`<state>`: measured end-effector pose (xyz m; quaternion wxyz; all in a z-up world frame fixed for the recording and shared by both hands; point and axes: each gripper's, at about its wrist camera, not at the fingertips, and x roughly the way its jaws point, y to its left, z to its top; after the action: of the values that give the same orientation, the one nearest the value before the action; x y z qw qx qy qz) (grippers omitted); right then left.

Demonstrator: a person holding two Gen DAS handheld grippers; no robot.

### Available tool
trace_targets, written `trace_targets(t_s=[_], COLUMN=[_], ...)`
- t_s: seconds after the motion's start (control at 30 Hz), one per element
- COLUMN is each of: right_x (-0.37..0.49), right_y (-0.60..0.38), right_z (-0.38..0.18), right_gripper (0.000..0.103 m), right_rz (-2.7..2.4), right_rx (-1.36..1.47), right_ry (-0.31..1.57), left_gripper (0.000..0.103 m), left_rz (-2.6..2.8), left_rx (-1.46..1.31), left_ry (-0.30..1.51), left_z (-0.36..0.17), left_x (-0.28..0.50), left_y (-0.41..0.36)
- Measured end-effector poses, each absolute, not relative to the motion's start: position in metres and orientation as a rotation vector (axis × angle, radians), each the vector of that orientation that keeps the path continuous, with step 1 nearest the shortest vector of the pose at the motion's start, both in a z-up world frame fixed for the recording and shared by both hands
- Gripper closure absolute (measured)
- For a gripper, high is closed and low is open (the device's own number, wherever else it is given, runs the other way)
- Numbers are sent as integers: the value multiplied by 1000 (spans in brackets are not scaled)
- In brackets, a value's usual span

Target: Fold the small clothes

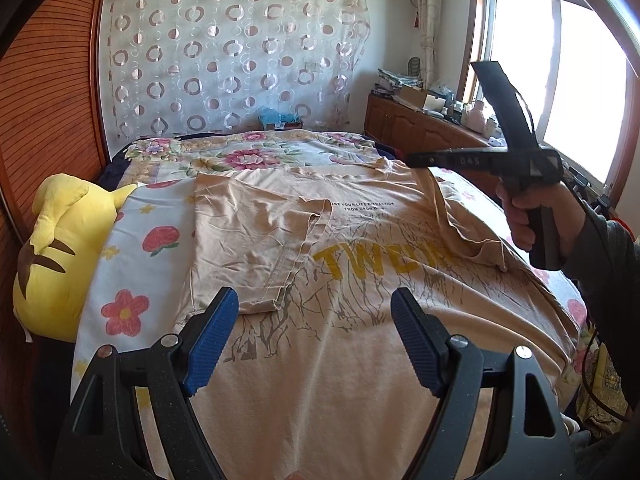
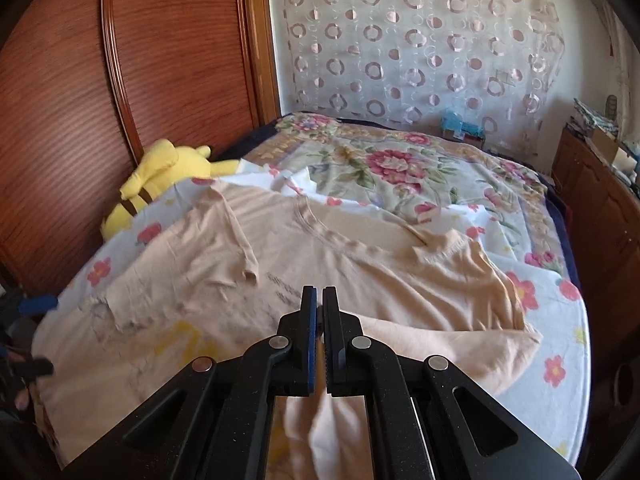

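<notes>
Left gripper point(image 1: 314, 344): jaws wide apart, empty, poised over the beige T-shirt point(image 1: 360, 280). Right gripper point(image 2: 319, 312): jaws closed together; whether they pinch cloth is unclear. The T-shirt lies spread on the bed point(image 2: 560, 320), left sleeve folded inward. Beyond, a yellow plush toy point(image 1: 52, 248) sits against the wooden panel.

- A yellow plush toy point(image 1: 60, 256) with brown stripes lies at the bed's left edge, against the reddish wooden wardrobe panel point(image 1: 48, 100).
- A white sheet with red flowers point(image 1: 140, 280) covers the near part of the bed.
- Beyond it lies a floral bedspread point(image 2: 384, 168) with large pink blooms.
- A sheer curtain with ring patterns point(image 1: 232, 52) hangs on the far wall.
- A low wooden cabinet point(image 1: 416, 128), cluttered on top, stands below a bright window point(image 1: 560, 80).
- A blue bag point(image 1: 276, 116) sits by the far end of the bed.
</notes>
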<state>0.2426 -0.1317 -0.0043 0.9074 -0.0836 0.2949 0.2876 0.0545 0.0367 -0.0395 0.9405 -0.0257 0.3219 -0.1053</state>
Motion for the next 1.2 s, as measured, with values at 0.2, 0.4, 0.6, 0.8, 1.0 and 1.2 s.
trace_targets(t_s=[0.2, 0.4, 0.6, 0.8, 1.0, 1.2], right_x=[236, 199, 158, 145, 149, 134], right_y=[-130, -165, -183, -189, -188, -194], right_z=[-7, -21, -46, -66, -71, -62], right_gripper=[81, 80, 80, 80, 80, 99], right_rz=[581, 511, 534, 525, 524, 642], right_rx=[-195, -264, -281, -309, -328, -280], right_ry=[622, 637, 682, 713, 731, 671], left_gripper=[23, 23, 23, 23, 23, 23], left_rz=[-215, -223, -243, -242, -236, -235], left_rx=[-55, -57, -46, -40, -46, -47], left_ry=[658, 658, 667, 673, 678, 677], left_z=[-40, -41, -45, -45, -46, -46], left_x=[54, 54, 54, 54, 55, 55], left_y=[37, 35, 25, 22, 24, 25])
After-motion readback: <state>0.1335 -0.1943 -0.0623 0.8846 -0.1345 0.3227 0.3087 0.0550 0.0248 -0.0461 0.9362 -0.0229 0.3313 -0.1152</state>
